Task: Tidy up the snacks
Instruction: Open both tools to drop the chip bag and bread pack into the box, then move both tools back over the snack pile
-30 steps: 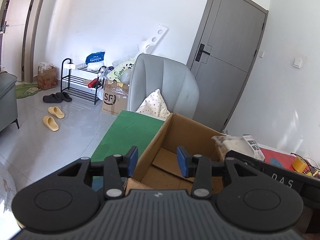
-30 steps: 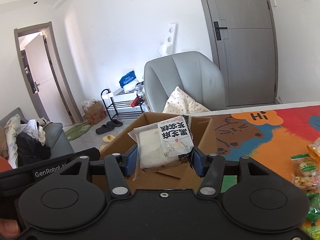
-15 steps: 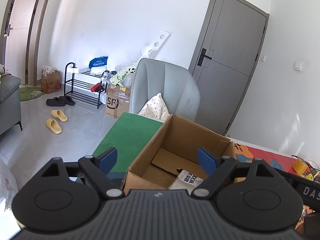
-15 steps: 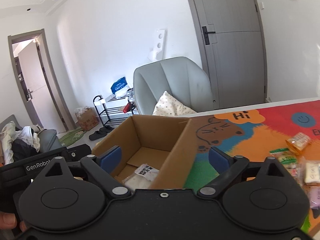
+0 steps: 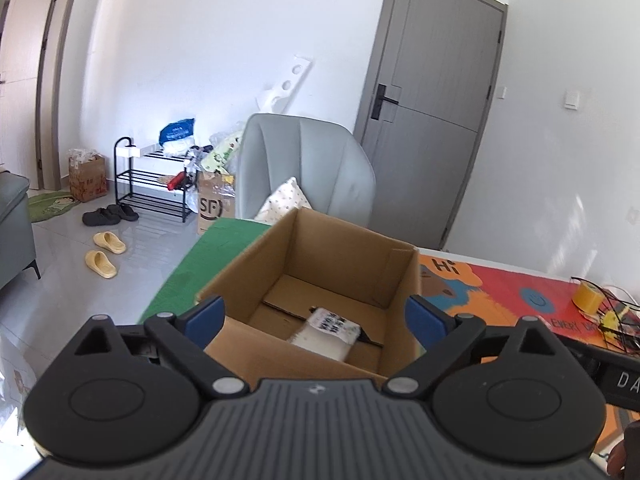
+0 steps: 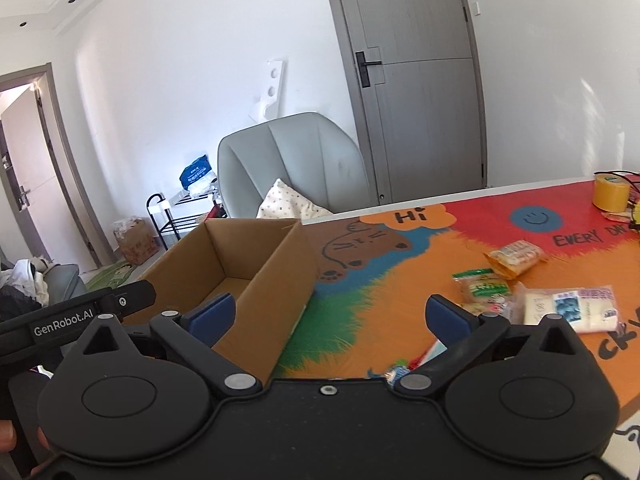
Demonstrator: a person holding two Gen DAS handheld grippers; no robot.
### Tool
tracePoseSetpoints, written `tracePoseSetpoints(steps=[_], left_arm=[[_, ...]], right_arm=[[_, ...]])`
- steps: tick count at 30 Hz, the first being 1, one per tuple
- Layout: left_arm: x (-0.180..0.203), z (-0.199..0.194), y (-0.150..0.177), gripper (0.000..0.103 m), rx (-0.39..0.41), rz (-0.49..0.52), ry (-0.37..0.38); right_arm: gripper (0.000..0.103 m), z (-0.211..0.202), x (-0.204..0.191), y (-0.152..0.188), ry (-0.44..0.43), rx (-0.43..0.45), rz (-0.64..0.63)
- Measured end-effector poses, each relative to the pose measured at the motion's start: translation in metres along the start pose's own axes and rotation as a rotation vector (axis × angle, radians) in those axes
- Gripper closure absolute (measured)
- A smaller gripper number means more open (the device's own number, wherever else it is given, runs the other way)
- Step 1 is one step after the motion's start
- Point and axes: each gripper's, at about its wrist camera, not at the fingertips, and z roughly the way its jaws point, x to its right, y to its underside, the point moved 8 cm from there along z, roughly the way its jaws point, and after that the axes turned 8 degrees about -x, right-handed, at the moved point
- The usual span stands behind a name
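Note:
An open cardboard box (image 5: 340, 256) stands at the left end of the table. One white snack packet with black print (image 5: 326, 332) lies on its floor. My left gripper (image 5: 315, 318) hovers before the box's near wall; its jaws are opening with nothing between them. My right gripper (image 6: 330, 315) is beside the box's right wall (image 6: 280, 272), jaws also opening and empty. To its right, loose snacks lie on the mat: an orange packet (image 6: 516, 256), a green packet (image 6: 484, 288) and a white packet (image 6: 568, 310). More small packets are partly hidden under the right gripper.
A colourful cartoon mat (image 6: 400, 272) covers the table. A yellow tape roll (image 6: 610, 194) and wires sit at the far right. A grey chair (image 5: 304, 168) with a cushion stands behind the box. The left gripper's body (image 6: 80, 316) shows left of the box.
The right gripper let go of the white packet, which now lies in the box, and swung right toward the loose snacks. Both grippers' jaws spread wide. The left gripper drew back a little.

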Motion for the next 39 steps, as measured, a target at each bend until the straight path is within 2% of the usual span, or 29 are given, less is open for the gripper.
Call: tracePoseSetpoints(steps=[18, 36, 39], left_arm=[[0.065, -0.015, 0.03, 0.007, -0.043, 0.131, 0.082], [0.111, 0.002, 0.057, 0.007, -0.11, 0.206, 0.148], [0.115, 0.009, 0.06, 0.007, -0.117, 0.206, 0.149]], right_arm=[[0.0, -0.042, 0.082, 0.021, 0.101, -0.007, 0.104], [0.001, -0.053, 0.121, 0.039, 0.122, -0.027, 0.15], [0.006, -0.048, 0.125, 0.043, 0.135, -0.035, 0.153]])
